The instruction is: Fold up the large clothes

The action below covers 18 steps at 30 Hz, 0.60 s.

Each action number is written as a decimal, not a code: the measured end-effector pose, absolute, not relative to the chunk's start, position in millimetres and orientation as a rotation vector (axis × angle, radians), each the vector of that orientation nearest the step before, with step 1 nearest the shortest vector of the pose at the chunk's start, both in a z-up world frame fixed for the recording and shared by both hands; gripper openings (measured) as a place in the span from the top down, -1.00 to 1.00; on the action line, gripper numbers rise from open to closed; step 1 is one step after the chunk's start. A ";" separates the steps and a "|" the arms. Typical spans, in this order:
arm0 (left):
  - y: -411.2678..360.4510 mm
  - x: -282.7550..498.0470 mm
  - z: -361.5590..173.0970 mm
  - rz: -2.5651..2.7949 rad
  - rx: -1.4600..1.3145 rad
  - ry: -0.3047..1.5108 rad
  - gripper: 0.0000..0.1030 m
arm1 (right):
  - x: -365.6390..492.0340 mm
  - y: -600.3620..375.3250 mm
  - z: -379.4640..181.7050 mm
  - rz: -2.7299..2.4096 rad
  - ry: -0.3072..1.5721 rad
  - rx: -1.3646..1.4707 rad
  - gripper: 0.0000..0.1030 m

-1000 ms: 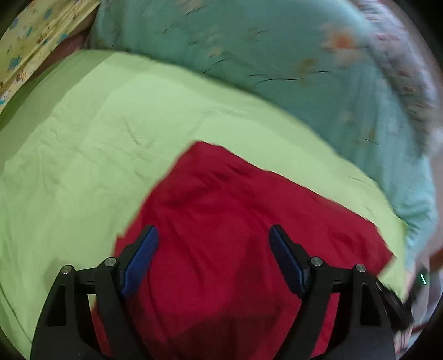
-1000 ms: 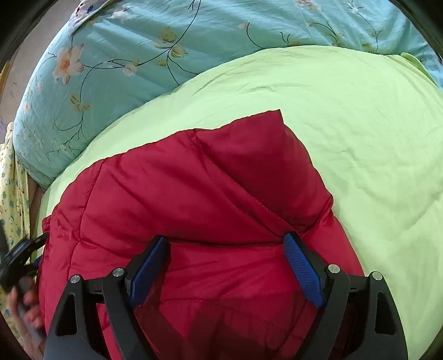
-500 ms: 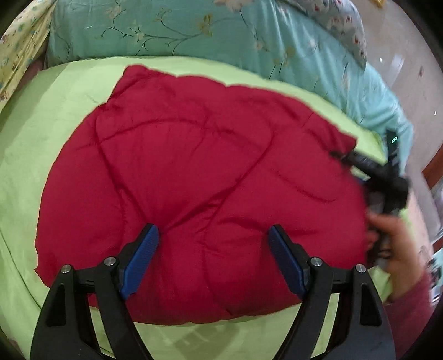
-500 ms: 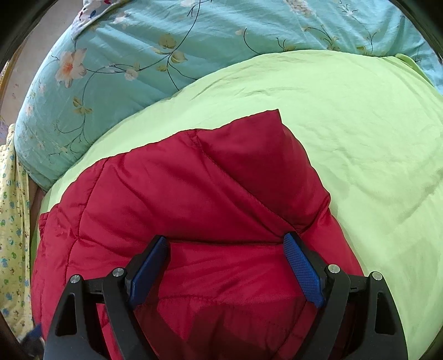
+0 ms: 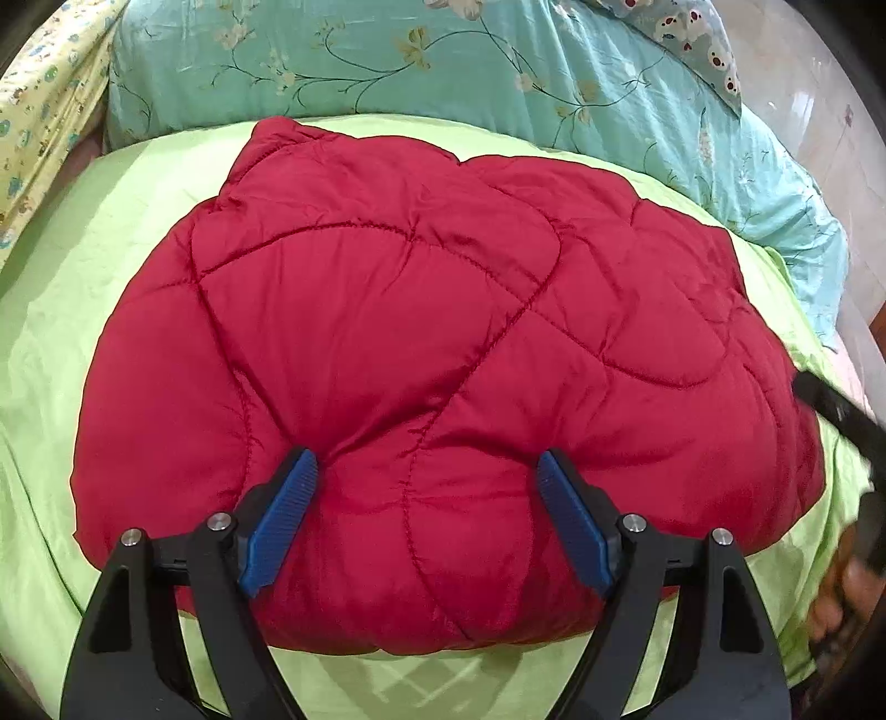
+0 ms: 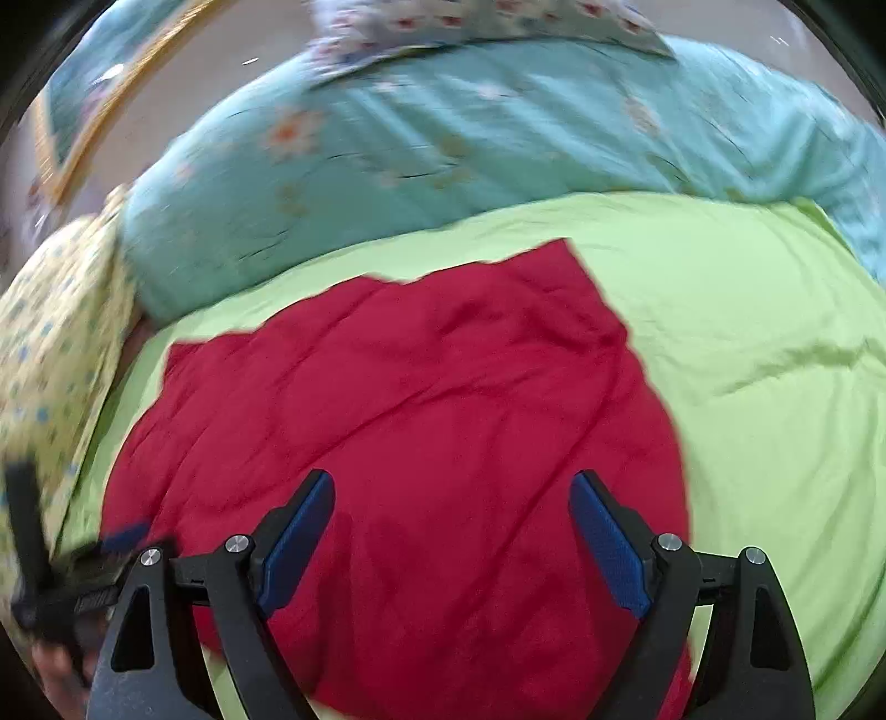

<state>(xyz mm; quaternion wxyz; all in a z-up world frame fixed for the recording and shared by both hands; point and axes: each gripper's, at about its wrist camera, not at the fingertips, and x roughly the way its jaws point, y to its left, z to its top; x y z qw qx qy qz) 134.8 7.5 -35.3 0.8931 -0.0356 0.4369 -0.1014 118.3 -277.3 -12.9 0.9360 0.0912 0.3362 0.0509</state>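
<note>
A red quilted puffer garment [image 5: 421,343] lies folded into a compact bundle on a lime green sheet [image 5: 99,232]. My left gripper [image 5: 426,482] is open, its blue pads over the bundle's near edge, holding nothing. In the right wrist view the same red garment [image 6: 398,421] lies on the green sheet [image 6: 764,343]; this view is blurred by motion. My right gripper [image 6: 451,507] is open above the garment and empty. The right gripper's black body shows at the right edge of the left wrist view [image 5: 841,415]. The left gripper's black body shows at the lower left of the right wrist view [image 6: 50,576].
A turquoise floral quilt [image 5: 443,61] lies bunched behind the green sheet, also in the right wrist view [image 6: 498,133]. A yellow patterned cloth [image 5: 39,111] lies at the far left. A patterned pillow [image 5: 686,33] sits at the upper right. Pale floor [image 5: 814,111] lies beyond the bed.
The left gripper has drawn back, so the whole folded bundle now shows. The right gripper has lifted away from the garment and swung, blurring its view. Both stay open.
</note>
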 end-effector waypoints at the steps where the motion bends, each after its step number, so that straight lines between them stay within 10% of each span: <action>1: 6.9 134.0 -35.6 -0.209 -0.070 0.903 -0.61 | 112.1 -267.7 -14.6 0.125 0.689 0.163 -0.72; 18: 18.3 102.8 -10.2 -0.205 -0.071 0.850 -0.60 | 117.7 -276.0 -62.0 0.049 0.781 0.141 -0.75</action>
